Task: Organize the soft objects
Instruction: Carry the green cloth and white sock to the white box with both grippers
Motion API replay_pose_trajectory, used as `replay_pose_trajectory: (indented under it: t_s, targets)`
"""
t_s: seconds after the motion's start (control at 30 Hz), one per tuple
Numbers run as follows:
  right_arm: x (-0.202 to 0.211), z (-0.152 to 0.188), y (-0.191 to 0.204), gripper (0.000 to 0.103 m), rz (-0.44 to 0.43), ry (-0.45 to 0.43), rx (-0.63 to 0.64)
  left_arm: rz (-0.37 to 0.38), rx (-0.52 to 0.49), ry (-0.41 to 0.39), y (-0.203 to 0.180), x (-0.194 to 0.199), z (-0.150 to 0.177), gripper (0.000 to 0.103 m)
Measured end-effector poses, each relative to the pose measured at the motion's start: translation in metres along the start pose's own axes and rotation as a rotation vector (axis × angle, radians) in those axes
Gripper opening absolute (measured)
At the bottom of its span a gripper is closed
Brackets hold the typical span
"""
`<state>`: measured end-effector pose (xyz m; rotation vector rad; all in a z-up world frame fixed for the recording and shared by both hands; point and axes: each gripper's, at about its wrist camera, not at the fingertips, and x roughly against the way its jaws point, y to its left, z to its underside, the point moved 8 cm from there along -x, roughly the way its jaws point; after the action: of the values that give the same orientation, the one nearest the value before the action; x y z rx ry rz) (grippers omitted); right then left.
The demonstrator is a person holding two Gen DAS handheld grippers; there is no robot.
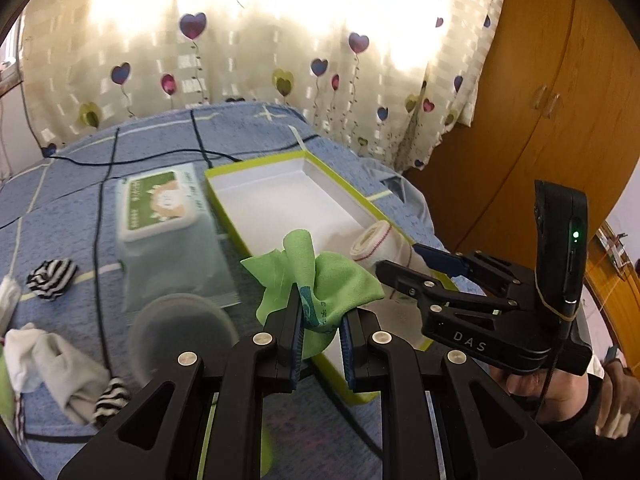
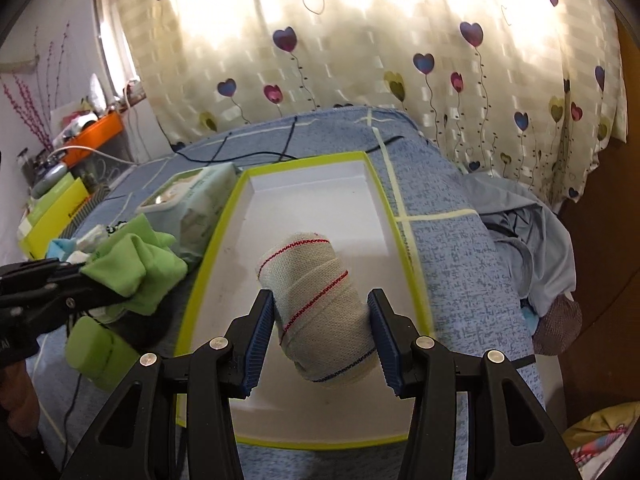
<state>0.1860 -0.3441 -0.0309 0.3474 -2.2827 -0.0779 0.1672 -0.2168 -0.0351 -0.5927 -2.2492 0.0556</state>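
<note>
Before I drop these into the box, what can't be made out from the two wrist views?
- Left wrist view: the round grey thing near the wet-wipes pack is motion-blurred; unidentifiable.
- Left wrist view: print on the green cloth held in the left gripper is too small to read.
- Right wrist view: the white elastic bandage roll in the right gripper hides the floor of the lime-rimmed white box under it.

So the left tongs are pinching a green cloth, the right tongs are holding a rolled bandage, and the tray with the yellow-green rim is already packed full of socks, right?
Not quite. The tray is empty: the right wrist view shows only its bare white floor. The rest holds: the left tongs pinch the green cloth, and the right tongs hold the rolled bandage above the tray.
</note>
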Motion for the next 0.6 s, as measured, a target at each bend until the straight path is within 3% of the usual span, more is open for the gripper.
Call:
replay_pose_trajectory:
  t_s: [0.5, 0.6]
  targets:
    - [-0.008, -0.006, -0.01, 0.048, -0.014, 0.001, -0.003, -0.007, -0.015, 0.087, -0.007, -0.051, 0.001, 0.017]
    - [-0.002, -0.008, -0.013, 0.057, -0.006, -0.015, -0.005, 0.017, -0.004, 0.103, -0.008, -0.055, 0.002, 0.02]
